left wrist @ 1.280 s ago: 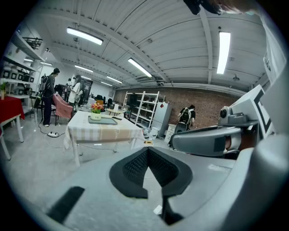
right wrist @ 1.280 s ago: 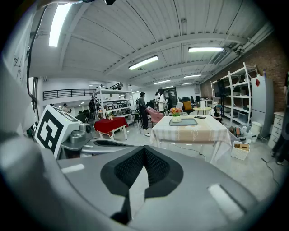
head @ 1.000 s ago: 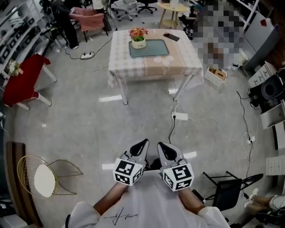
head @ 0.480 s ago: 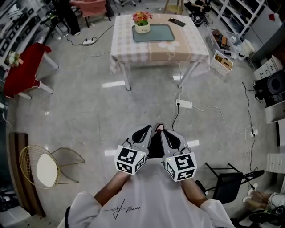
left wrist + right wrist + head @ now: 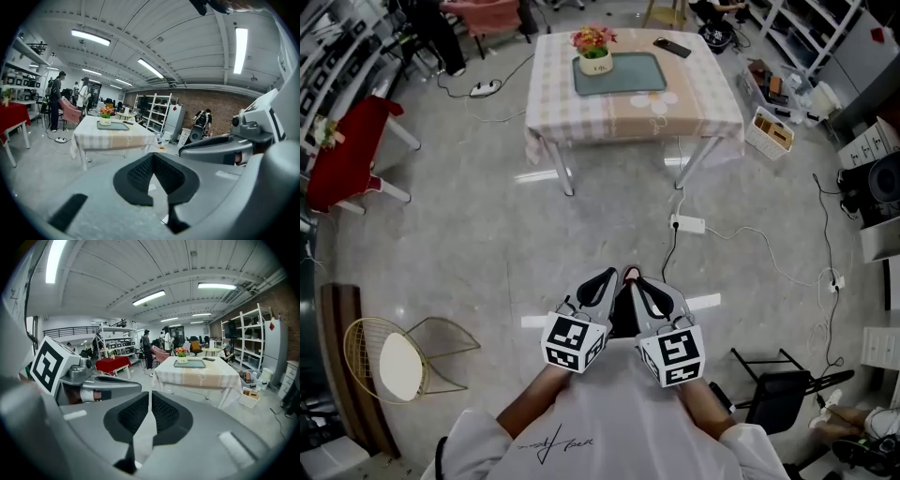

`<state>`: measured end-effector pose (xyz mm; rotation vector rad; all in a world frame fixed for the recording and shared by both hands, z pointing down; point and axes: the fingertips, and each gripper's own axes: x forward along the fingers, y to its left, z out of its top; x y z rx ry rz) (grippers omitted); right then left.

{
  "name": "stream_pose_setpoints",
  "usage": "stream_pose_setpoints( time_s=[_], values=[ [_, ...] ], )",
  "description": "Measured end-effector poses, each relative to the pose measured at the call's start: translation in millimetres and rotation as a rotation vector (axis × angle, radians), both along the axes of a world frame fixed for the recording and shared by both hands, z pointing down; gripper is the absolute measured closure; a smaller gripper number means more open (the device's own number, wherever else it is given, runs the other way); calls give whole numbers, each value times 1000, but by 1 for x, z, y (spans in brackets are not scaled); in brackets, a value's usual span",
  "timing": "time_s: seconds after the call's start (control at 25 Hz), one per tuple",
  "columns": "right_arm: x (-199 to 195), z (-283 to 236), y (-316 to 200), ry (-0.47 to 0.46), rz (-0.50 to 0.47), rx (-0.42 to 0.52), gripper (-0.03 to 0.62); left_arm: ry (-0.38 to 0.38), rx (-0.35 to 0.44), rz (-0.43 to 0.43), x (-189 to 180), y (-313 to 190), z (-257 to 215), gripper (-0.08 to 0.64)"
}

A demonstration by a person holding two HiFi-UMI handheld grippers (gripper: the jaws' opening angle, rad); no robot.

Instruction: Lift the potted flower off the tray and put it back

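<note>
In the head view, the left claw [image 5: 606, 277] and the right claw [image 5: 641, 284] are held side by side low in the frame, close to the person's body, each with its marker cube turned toward the camera and both pointed toward the counter [image 5: 628, 111] across the floor. The potted flower [image 5: 594, 52] is seen standing on the far left corner of the tray [image 5: 636, 75], which lies on the checked cloth of that counter; a dark flat device [image 5: 672, 48] lies just beyond the tray's right end. Both claws are well apart from the counter. A white power strip [image 5: 688, 225] lies on the floor between them, a red-covered table [image 5: 345, 155] stands at the left, and a wire chair [image 5: 401, 361] is seen at the lower left. In the left gripper view, the ribbed pads are seen pressed together at the tips with nothing caught between them; the potted flower [image 5: 106, 115] shows small and far off on the tray [image 5: 115, 125], with people standing behind at the left. In the right gripper view, the pads are drawn together down to a thin slit and nothing is held; the potted flower [image 5: 181, 353] is seen upright at the tray's [image 5: 190, 363] far left end, well ahead.
</note>
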<state>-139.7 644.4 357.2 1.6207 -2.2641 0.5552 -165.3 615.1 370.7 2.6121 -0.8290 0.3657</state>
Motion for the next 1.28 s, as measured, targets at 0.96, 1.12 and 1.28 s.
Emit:
stream_pose_setpoints(
  time_s=[0.96, 1.12, 1.28],
  values=[
    [66, 1, -152, -80, -102, -10, 548, -39, -5, -86, 66, -146, -4, 568],
    [84, 0, -169, -82, -110, 2, 540, -22, -3, -94, 80, -159, -7, 567],
    [99, 2, -181, -89, -124, 7, 526, -33, 0, -113, 88, -174, -4, 566]
  ],
)
